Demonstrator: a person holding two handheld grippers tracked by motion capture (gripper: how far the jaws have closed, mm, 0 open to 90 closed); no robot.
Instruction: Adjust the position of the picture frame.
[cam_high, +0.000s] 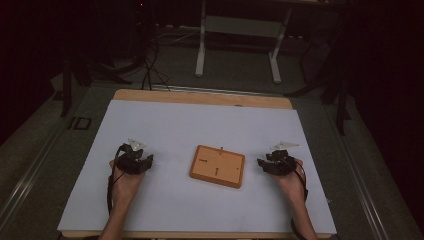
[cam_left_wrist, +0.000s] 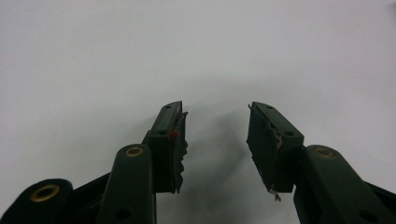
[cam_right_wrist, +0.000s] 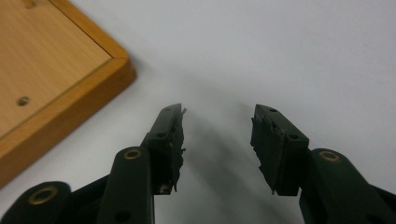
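Observation:
A flat wooden tray (cam_high: 218, 166) with a raised rim lies on the white table top (cam_high: 200, 125), between my two hands. A few small dark marks show on its floor. My left gripper (cam_high: 134, 159) rests left of the tray, well apart from it; in the left gripper view it (cam_left_wrist: 216, 119) stands open over bare white surface. My right gripper (cam_high: 274, 164) sits just right of the tray. In the right gripper view it (cam_right_wrist: 217, 116) is open with nothing between the jaws, and a corner of the tray (cam_right_wrist: 56, 70) lies at upper left.
The white sheet covers a wooden table whose far edge (cam_high: 200, 96) shows bare wood. Beyond it, on a dark floor, stand a white table frame (cam_high: 237, 40) and some black cables (cam_high: 150, 65).

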